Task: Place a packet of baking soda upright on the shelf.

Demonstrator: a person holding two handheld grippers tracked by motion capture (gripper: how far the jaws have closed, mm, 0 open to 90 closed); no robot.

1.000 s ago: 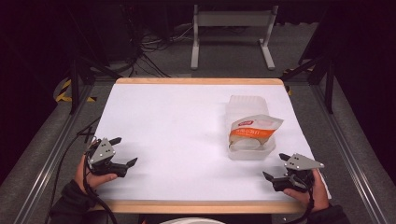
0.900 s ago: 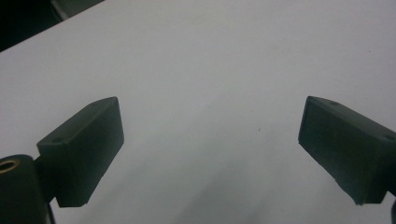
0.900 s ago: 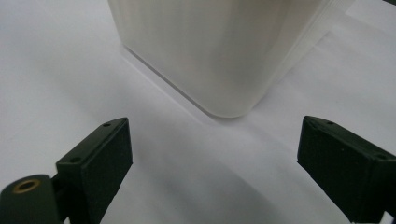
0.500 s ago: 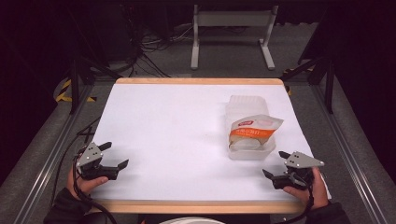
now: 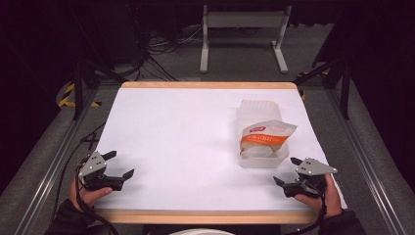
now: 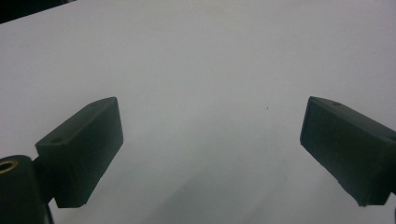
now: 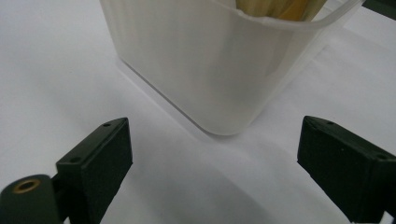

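Note:
A translucent white plastic container (image 5: 262,134) stands on the right half of the white table (image 5: 186,132), with an orange-and-white packet (image 5: 266,135) sticking out of it. My right gripper (image 5: 288,172) rests near the front right corner, just in front of the container, open with nothing between its jaws; in the right gripper view the container's near corner (image 7: 219,70) stands a short way ahead of my right gripper (image 7: 215,163). My left gripper (image 5: 121,165) is at the front left corner, open and empty, and in the left gripper view bare table lies beyond it (image 6: 210,144).
The table has a wooden front edge (image 5: 205,216) and metal rails (image 5: 44,166) along both sides. A metal stand (image 5: 242,34) and cables lie on the floor beyond the far edge. Wide bare table lies between the two grippers.
My left gripper has moved back toward the front left corner of the table. The right gripper and the container have stayed put.

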